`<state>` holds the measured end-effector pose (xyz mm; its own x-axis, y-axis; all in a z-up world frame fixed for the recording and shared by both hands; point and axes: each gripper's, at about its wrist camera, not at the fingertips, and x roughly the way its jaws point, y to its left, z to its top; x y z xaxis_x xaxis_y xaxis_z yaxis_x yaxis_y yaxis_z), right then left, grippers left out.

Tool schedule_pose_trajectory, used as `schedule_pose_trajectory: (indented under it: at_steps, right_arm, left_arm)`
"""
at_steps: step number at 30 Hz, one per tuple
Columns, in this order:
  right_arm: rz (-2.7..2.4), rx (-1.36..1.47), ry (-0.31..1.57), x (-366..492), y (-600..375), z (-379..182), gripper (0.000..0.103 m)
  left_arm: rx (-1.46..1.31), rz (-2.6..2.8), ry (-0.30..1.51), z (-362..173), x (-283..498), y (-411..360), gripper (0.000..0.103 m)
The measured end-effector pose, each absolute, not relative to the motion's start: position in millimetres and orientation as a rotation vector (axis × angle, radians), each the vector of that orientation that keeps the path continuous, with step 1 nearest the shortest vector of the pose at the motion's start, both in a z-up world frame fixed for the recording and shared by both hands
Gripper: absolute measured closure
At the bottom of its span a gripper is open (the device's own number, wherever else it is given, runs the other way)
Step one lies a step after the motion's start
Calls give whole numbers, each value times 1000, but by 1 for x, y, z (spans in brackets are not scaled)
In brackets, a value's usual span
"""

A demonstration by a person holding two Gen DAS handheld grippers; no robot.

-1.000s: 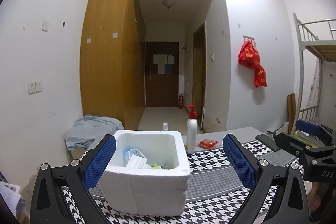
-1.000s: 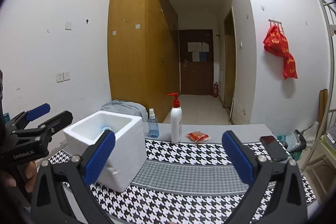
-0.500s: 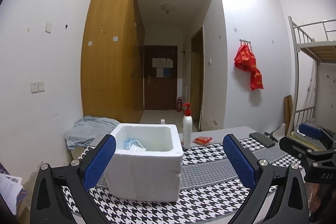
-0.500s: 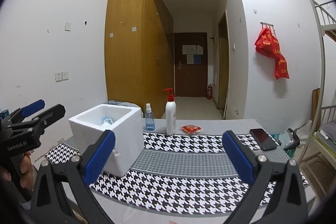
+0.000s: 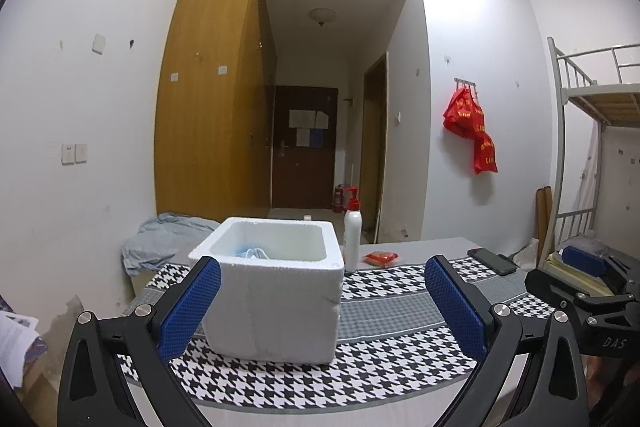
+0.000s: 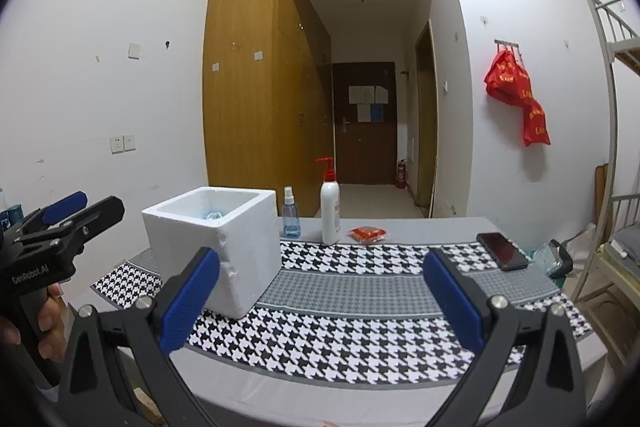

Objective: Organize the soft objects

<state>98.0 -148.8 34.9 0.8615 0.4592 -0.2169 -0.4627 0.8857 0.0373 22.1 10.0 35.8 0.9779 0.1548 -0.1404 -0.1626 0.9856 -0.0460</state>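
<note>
Here, your left gripper (image 5: 322, 301) hangs above the near edge of the table, fingers spread wide with nothing between the blue pads (image 5: 191, 305). Your right gripper (image 6: 320, 301) is the same: fingers wide apart, empty, raised over the houndstooth cloth (image 6: 352, 323).

White foam box (image 5: 274, 289) sits upright on the cloth, left part of the table, top open. Inside it, a light blue face mask (image 5: 253, 253) lies against the left inner wall; the rest of the contents are hidden by the rim.

Behind the box: small blue spray bottle (image 6: 291, 213), then a white pump bottle (image 6: 330, 209) with red nozzle, both upright. Red packet (image 6: 368, 233) lies flat just beside the pump bottle. Black phone (image 6: 501, 250) lies on the cloth's far right corner, well apart from the box.

Crumpled pale blue cloth heap (image 5: 164, 239) lies beyond the table's left end.
</note>
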Motion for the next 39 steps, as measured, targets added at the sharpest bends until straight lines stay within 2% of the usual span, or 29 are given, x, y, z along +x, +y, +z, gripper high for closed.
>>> schedule_pose_trajectory:
  at_steps: [39]
  right_arm:
    - [526, -26, 201, 33, -143, 10, 0]
  left_arm:
    - [11, 172, 103, 13, -45, -20, 1]
